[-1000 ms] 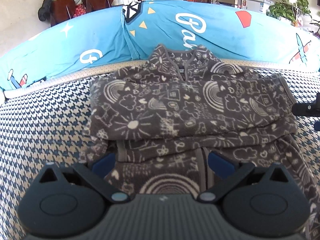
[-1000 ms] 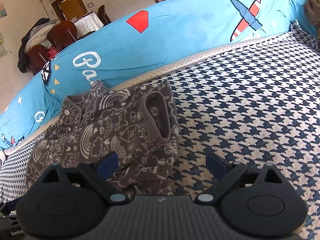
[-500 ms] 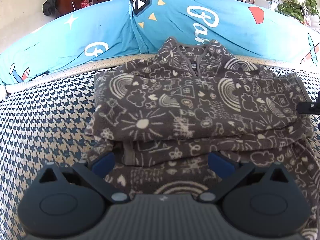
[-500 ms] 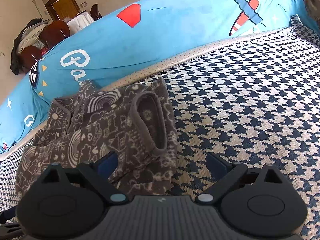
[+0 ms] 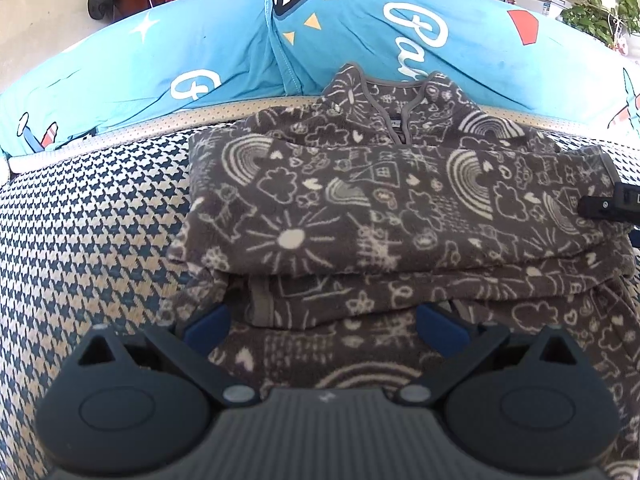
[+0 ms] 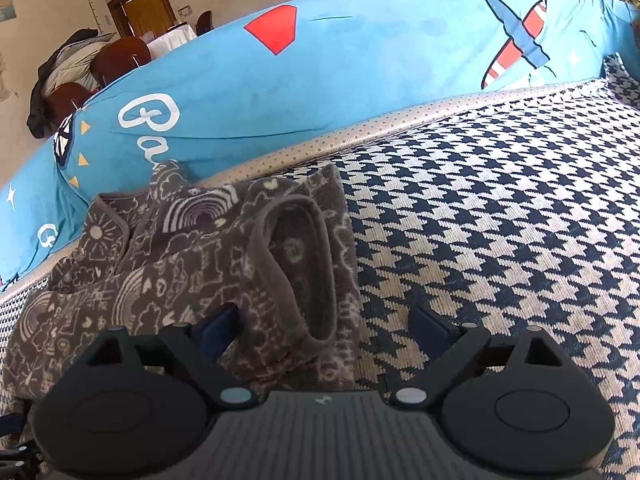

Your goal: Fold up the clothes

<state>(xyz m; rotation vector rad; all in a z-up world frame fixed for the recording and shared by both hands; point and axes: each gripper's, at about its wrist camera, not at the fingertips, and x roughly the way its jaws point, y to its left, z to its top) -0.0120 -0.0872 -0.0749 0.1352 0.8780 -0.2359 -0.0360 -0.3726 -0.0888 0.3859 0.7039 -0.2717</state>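
Folded grey fleece garment (image 5: pixel 360 208) on houndstooth cushion (image 5: pixel 88 240); no containers.

One grey patterned fleece garment (image 5: pixel 360 208) lies on one houndstooth-covered surface (image 5: pixel 88 232), backed by one long blue printed cushion (image 5: pixel 224 52). Two grippers are in the scene, the left gripper (image 5: pixel 324 328) and the right gripper (image 6: pixel 328 328), each with two blue-padded fingers. Behind the cushion stand at least two brown chairs (image 6: pixel 116 56), one dark coat (image 6: pixel 52 76) and one leafy plant (image 5: pixel 600 12).
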